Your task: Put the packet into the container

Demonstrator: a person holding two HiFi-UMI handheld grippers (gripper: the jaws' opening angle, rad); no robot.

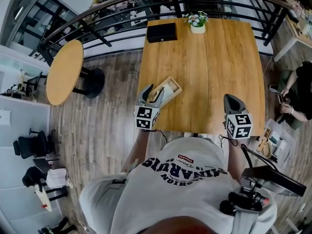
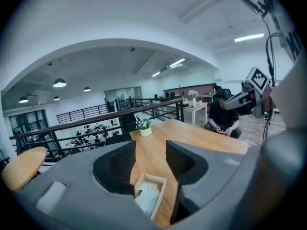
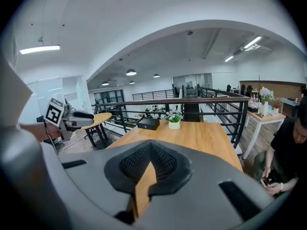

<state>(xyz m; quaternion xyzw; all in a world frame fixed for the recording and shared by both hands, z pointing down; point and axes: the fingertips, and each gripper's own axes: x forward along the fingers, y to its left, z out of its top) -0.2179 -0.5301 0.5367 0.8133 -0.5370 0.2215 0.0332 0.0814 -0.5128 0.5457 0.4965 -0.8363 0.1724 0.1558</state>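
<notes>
A shallow wooden container [image 1: 174, 85] lies near the front left edge of the wooden table [image 1: 214, 67]. A white packet [image 1: 165, 92] rests inside it. My left gripper [image 1: 152, 93] hovers just over the container's near end, jaws open and empty. In the left gripper view, the container [image 2: 160, 188] and the packet [image 2: 147, 199] show down between the spread jaws of the left gripper [image 2: 151, 159], well below them. My right gripper [image 1: 232, 101] hangs over the table's front right edge. In the right gripper view the right gripper [image 3: 151, 150] has its tips meeting, with nothing held.
A black box [image 1: 162, 32] and a small flower pot [image 1: 197, 22] stand at the table's far edge. A dark railing [image 1: 122, 13] runs behind it. A round wooden side table [image 1: 65, 71] is to the left. A seated person [image 1: 298, 94] is at the right.
</notes>
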